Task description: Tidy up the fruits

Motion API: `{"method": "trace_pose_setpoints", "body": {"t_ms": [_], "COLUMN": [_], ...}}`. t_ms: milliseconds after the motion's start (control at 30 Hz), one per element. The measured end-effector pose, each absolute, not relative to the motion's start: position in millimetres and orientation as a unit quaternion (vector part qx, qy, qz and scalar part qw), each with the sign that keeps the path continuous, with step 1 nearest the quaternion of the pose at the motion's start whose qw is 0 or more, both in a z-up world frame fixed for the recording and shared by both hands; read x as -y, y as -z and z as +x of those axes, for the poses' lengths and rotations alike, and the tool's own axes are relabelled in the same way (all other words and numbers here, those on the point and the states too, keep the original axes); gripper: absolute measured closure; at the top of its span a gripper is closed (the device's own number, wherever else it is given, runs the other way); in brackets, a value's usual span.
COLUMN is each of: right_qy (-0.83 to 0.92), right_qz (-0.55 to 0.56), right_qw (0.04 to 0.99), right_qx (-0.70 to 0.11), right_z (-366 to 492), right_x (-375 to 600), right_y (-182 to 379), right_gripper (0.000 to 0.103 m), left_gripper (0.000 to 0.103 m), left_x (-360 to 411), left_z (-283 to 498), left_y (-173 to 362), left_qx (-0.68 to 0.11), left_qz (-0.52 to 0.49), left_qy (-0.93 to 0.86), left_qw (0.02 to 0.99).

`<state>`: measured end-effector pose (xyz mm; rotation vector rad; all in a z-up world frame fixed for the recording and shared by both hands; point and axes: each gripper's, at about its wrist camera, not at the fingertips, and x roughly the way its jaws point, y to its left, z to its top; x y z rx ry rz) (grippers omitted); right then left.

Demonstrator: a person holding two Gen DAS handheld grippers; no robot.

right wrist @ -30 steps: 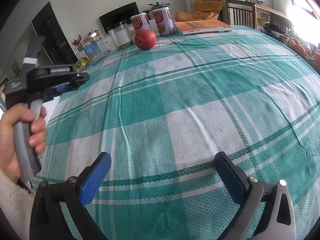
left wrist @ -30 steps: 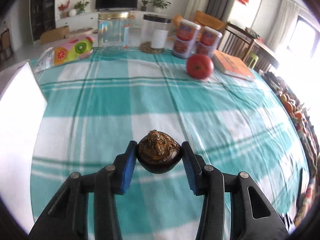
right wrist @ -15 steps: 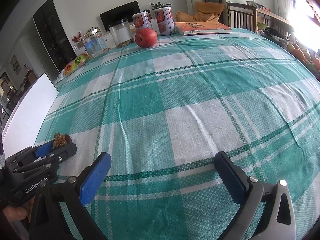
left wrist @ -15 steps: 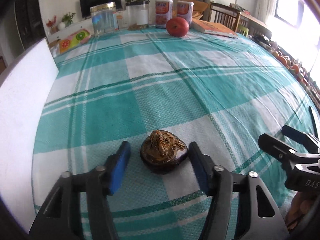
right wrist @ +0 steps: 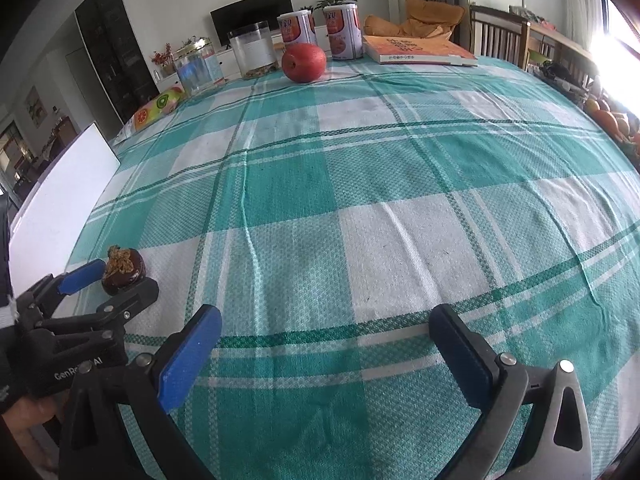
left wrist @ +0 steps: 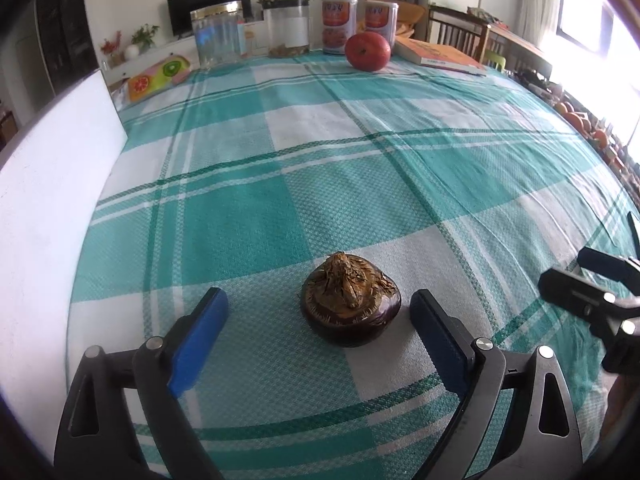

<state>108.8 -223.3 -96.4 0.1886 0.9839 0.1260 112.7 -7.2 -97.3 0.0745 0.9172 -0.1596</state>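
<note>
A dark purple mangosteen [left wrist: 351,308] with a dry brown calyx rests on the green checked tablecloth [left wrist: 280,152], near the front left edge. My left gripper [left wrist: 318,322] is open wide around it, with its blue pads clear of the fruit on both sides. The mangosteen also shows in the right wrist view [right wrist: 123,269], with the left gripper [right wrist: 108,282] around it. My right gripper [right wrist: 326,350] is open and empty over the cloth, to the right of the left one; it shows at the right edge of the left wrist view [left wrist: 600,300]. A red apple [left wrist: 367,51] sits at the far side, also in the right wrist view [right wrist: 303,62].
At the far edge stand a glass jar [left wrist: 218,34], a clear canister [left wrist: 289,30], two red-labelled cans [left wrist: 339,26], an orange book [left wrist: 438,56] and a fruit-printed pack [left wrist: 156,78]. A white board [left wrist: 48,208] stands along the left edge. Oranges [left wrist: 576,120] lie off the right side.
My left gripper brought the mangosteen down onto the cloth, let go of it and opened wide. The right gripper stayed open and barely moved.
</note>
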Motion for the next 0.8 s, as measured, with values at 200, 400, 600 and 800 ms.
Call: {"method": "trace_pose_setpoints", "body": {"t_ms": [200, 400, 600, 800], "right_qy": [-0.069, -0.121, -0.113, -0.092], "right_qz": [0.015, 0.029, -0.007, -0.053], "right_qw": [0.893, 0.907, 0.895, 0.873], "right_qx": [-0.445, -0.403, -0.431, -0.476], "right_z": [231, 364, 454, 477], "right_x": [239, 217, 174, 162], "right_y": [75, 52, 61, 80], "right_gripper": [0.0, 0.0, 0.0, 0.033], "left_gripper": [0.008, 0.007, 0.007, 0.007], "left_x": [7, 7, 7, 7], "left_z": [113, 113, 113, 113], "left_y": [98, 98, 98, 98], "left_qx": [-0.443, -0.443, -0.443, -0.443], "left_qz": [0.036, 0.036, 0.036, 0.036], "left_qy": [0.074, 0.074, 0.074, 0.074], "left_qw": [0.893, 0.893, 0.893, 0.893]}}
